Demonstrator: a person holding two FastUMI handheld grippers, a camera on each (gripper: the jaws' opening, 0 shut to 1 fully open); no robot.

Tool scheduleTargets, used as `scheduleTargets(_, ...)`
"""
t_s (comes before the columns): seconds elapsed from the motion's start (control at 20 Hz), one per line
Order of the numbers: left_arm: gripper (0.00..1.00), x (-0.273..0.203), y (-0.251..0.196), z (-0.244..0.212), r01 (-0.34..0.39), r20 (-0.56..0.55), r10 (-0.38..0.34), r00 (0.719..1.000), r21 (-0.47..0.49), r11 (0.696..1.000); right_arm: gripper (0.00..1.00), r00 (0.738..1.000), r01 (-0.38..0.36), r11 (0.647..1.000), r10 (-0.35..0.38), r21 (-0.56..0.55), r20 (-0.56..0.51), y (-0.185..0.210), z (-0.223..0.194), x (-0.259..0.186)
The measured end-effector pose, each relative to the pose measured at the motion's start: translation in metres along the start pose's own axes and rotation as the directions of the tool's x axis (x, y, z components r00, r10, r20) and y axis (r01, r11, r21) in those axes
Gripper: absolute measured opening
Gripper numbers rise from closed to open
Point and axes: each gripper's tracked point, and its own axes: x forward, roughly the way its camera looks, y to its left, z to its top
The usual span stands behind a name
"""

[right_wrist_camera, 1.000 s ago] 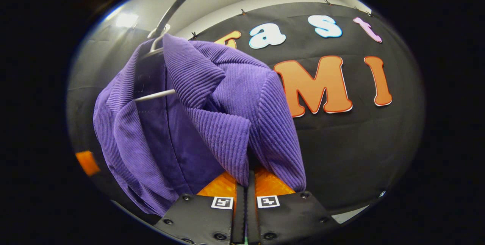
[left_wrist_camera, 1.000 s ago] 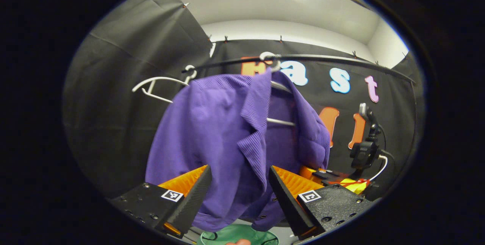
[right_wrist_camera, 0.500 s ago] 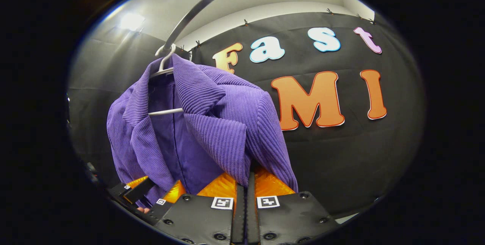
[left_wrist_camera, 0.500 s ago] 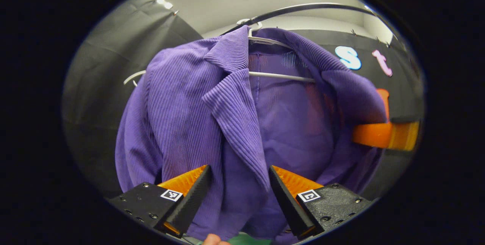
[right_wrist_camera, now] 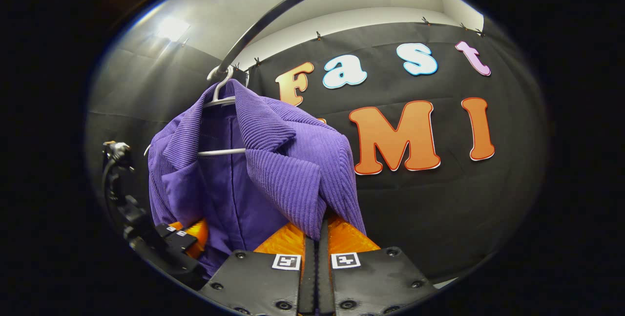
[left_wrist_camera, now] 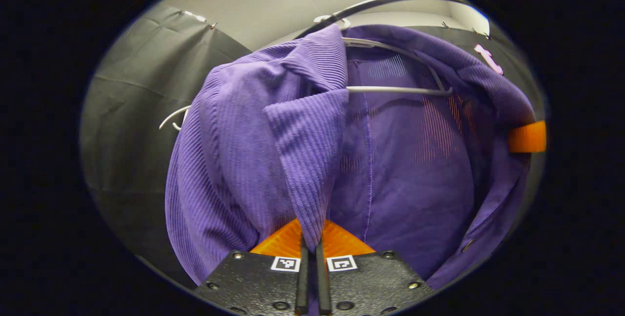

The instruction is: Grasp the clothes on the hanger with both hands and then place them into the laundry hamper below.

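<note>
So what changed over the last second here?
The left gripper moved in toward the purple jacket and shut on its front lapel. The right gripper stayed shut on the other lapel, and the jacket stayed on the white hanger.

Right hand-held gripper pinches the hanging purple jacket.

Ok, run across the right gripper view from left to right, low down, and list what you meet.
Left gripper at the jacket's left front edge → purple jacket, open front → right gripper shut on the jacket's right lapel → booth wall.
</note>
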Motion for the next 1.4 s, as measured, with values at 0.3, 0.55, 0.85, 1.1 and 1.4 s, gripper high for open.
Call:
scheduleTargets(0.3, 0.03, -0.032, 0.097, 0.063, -0.159, 0.068, 0.16, 0.985, -0.03, 0.987, 0.1, 0.975, 0.185, 0.977, -0.168, -0.111, 0.147, -0.042, 0.034, -0.006)
scheduleTargets(0.55, 0.03, -0.033, 0.154, 0.119, -0.194, 0.106, 0.205, 0.973, -0.106, 0.975, 0.1, 0.941, 0.289, 0.95, -0.258, -0.121, 0.217, -0.07, 0.068, -0.01)
scheduleTargets(0.85, 0.01, -0.025, 0.173, 0.179, -0.196, 0.202, 0.208, 0.957, -0.076, 0.978, 0.1, 0.901, 0.372, 0.922, -0.331, -0.109, 0.281, -0.086, 0.101, -0.017)
scheduleTargets(1.1, 0.03, 0.006, 0.207, 0.216, -0.254, 0.251, 0.264, 0.931, -0.071, 0.965, 0.09, 0.885, 0.414, 0.906, -0.378, -0.088, 0.274, -0.097, 0.119, -0.013)
scheduleTargets(1.4, 0.03, 0.061, 0.208, 0.222, -0.232, 0.244, 0.231, 0.942, -0.022, 0.972, 0.1, 0.877, 0.417, 0.907, -0.383, -0.064, 0.289, -0.106, 0.135, 0.004)
